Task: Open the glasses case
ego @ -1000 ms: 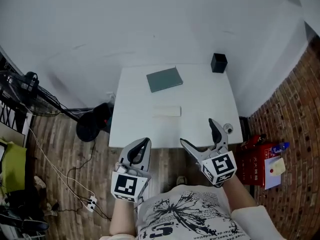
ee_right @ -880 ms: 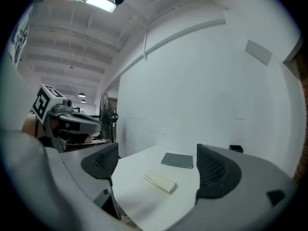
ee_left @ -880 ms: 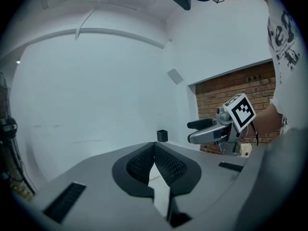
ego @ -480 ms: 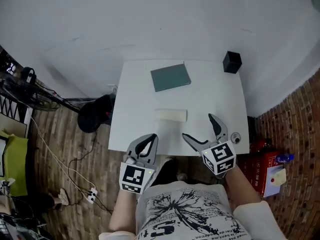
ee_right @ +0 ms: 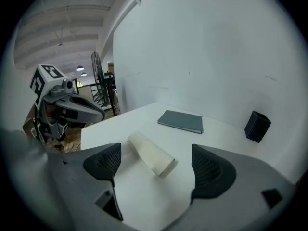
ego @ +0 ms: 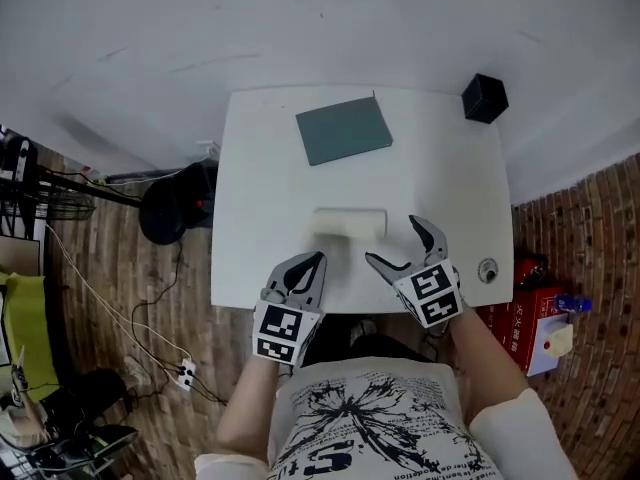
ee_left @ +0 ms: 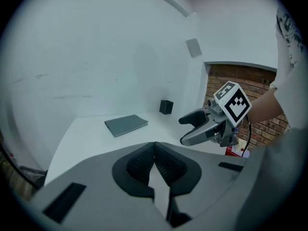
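Note:
The cream glasses case [ego: 350, 223] lies shut in the near middle of the white table [ego: 260, 168]. My right gripper [ego: 405, 249] hovers just right of it, over the table's near edge. Its jaws are wide apart and closing, with nothing pressed between them. In the right gripper view the case [ee_right: 144, 150] lies just ahead of the right gripper [ee_right: 157, 165], untouched. My left gripper [ego: 305, 272] is at the near edge, left of the case, its pads [ee_left: 163, 163] together and empty. The case is hidden in the left gripper view.
A grey-green book [ego: 344, 130] lies at the back of the table and a black box [ego: 484, 98] at the back right corner. A small round object [ego: 487, 269] sits near the right edge. A dark fan base [ego: 175, 208] and cables are on the floor to the left, a red box [ego: 520, 318] to the right.
Both grippers have moved forward and down, from in front of the table to its near edge on either side of the case. The case has not moved.

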The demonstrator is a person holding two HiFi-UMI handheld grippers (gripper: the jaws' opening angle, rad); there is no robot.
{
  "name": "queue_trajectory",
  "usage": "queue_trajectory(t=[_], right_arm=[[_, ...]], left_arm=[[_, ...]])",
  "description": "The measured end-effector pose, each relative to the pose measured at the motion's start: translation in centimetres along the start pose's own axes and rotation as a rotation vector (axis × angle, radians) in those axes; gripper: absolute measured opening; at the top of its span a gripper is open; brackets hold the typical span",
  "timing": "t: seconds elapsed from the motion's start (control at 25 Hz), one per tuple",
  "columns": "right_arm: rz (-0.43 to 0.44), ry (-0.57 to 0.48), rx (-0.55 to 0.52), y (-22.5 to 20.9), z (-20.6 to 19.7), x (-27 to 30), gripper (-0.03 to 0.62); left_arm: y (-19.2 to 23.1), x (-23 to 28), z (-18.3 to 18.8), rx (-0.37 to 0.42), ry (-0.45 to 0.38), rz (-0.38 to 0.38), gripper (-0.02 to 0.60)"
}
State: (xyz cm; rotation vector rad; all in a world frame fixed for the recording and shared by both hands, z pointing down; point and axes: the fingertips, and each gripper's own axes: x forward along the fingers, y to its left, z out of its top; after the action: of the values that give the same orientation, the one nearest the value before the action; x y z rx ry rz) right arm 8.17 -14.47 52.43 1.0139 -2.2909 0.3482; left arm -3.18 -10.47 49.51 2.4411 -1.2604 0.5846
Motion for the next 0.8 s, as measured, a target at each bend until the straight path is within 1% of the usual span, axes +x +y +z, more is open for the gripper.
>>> queue_trajectory(t=[0.08,0.24,0.32,0.44,0.6,0.8], right_arm=[[0.005,0.051,-0.023,0.0,-1.1,2.1,0.474],[0.023,0.137,-0.061,-0.1,-3.2,5.5,0.474],[0.037,0.167,-0.054,-0.2,-3.8,6.8,0.471],[0.062,0.214,-0.038,-0.4,-4.3,8.3,0.444],[0.058,0.269,-0.105,-0.7,-4.5,9.3,0.419],[0.061,0.299,-0.204,-0.2,-4.7,9.9,0.394]], left_arm=[[0.8,1.8,-1.5,-0.01,0.04,-0.022,0.014],[2.3,4.8,-4.2,0.007,0.137,-0.033,0.014],[2.9,5.9,-5.2,-0.006,0.165,-0.034,0.014],[3.6,7.3,-6.4,-0.041,0.197,-0.034,0.014],[4.3,8.7,-8.0,-0.073,0.256,-0.025,0.014],[4.7,9.5,-9.2,-0.1,0.314,-0.019,0.014]])
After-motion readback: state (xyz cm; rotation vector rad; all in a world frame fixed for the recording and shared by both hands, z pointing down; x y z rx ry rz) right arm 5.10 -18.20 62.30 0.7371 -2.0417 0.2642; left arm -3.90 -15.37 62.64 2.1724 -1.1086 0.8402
